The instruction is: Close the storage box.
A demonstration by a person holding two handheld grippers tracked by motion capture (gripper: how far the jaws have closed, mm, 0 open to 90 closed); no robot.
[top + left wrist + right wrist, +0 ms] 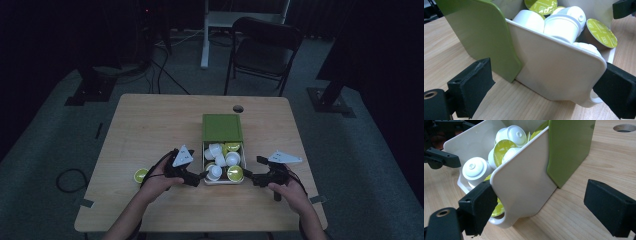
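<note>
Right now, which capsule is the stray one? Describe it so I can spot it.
Start at the wooden table and find the white drawer of capsules. Left of it, past the left hand-held gripper, one green-topped capsule lies alone on bare wood, outside the drawer.

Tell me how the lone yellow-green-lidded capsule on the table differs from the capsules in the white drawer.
The lone yellow-green-lidded capsule sits by itself on the wooden table, left of the left gripper; the capsules in the white drawer are heaped together. It shows its lid upward; those lie tumbled at various angles. All share white bodies and yellow-green lids.
</note>
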